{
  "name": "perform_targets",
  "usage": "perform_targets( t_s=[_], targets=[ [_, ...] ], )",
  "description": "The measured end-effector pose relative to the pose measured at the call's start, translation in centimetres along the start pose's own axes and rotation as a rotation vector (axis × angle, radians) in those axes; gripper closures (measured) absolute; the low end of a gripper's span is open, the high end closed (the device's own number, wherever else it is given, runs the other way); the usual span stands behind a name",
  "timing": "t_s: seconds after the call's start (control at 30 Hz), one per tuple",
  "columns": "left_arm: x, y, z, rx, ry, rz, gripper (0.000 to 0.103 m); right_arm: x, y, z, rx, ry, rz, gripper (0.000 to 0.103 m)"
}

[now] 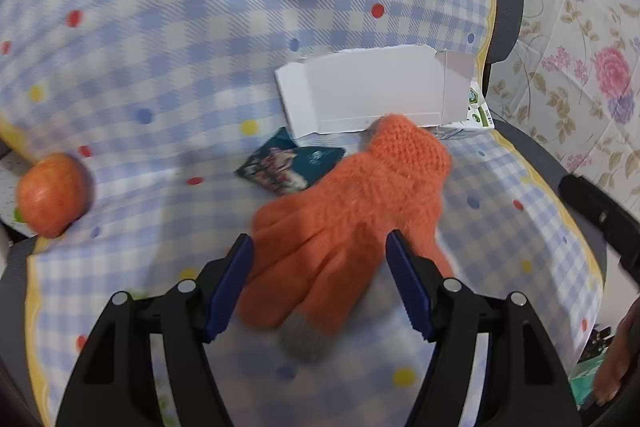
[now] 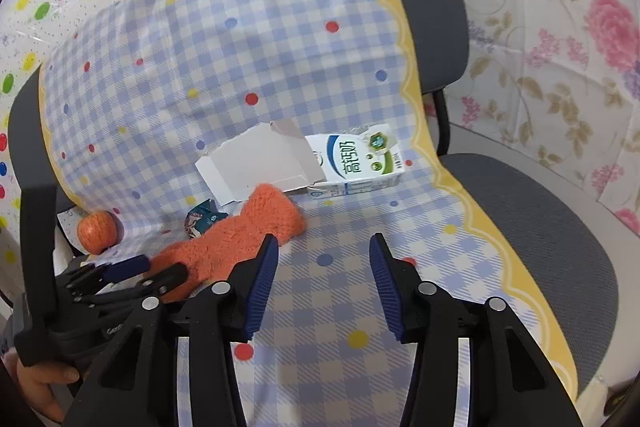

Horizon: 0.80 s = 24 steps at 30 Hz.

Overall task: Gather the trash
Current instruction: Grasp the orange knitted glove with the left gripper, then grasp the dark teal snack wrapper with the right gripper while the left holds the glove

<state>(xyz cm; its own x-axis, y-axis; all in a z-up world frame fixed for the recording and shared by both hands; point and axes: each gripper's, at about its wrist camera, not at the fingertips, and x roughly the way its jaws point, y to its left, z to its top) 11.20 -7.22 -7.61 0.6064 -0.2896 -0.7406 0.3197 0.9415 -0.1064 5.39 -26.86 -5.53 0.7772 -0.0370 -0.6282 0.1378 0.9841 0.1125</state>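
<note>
An orange knit glove [image 1: 344, 211] lies on the blue checked cloth over a chair seat. My left gripper [image 1: 320, 243] is open, its blue pads on either side of the glove's fingers, just above them. A dark snack wrapper [image 1: 288, 167] lies beside the glove. A torn white cardboard piece [image 1: 368, 95] leans on a milk carton [image 2: 360, 159]. My right gripper [image 2: 322, 247] is open and empty above the cloth, in front of the carton. The glove [image 2: 240, 239], wrapper [image 2: 202, 221] and cardboard [image 2: 256, 163] also show in the right wrist view.
An apple [image 1: 50, 195] sits at the cloth's left edge; it also shows in the right wrist view [image 2: 98, 231]. The grey chair back [image 2: 424, 7] and seat [image 2: 540, 227] are bare on the right. Floral cloth [image 2: 560, 47] hangs behind.
</note>
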Motion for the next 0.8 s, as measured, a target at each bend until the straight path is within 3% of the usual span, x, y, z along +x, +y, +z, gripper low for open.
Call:
perform_targets(
  t_s=[0.3, 0.33, 0.37, 0.47, 0.6, 0.8],
  targets=[
    [4.0, -1.4, 2.0, 0.028, 0.105, -0.035, 0.037, 2.2, 0.0, 0.3, 0.001, 0.025, -0.003, 0.055],
    [4.1, -1.6, 1.9, 0.042, 0.107, -0.024, 0.039, 2.2, 0.0, 0.3, 0.001, 0.027, -0.005, 0.055],
    [3.9, -2.1, 1.9, 0.064, 0.099, -0.019, 0.049, 2.2, 0.0, 0.1, 0.002, 0.030, -0.007, 0.055],
    [3.0, -3.5, 1.5, 0.135, 0.059, -0.006, 0.081, 1.9, 0.0, -0.1, 0.003, 0.033, -0.015, 0.055],
    [0.1, -4.3, 0.5, 0.164, -0.044, -0.069, 0.084, 0.5, 0.0, -0.1, -0.002, 0.014, -0.033, 0.055],
    [-6.3, -3.4, -0.8, 0.164, -0.224, -0.085, 0.084, -1.7, 0.3, 0.7, -0.001, -0.041, -0.035, 0.055]
  ],
)
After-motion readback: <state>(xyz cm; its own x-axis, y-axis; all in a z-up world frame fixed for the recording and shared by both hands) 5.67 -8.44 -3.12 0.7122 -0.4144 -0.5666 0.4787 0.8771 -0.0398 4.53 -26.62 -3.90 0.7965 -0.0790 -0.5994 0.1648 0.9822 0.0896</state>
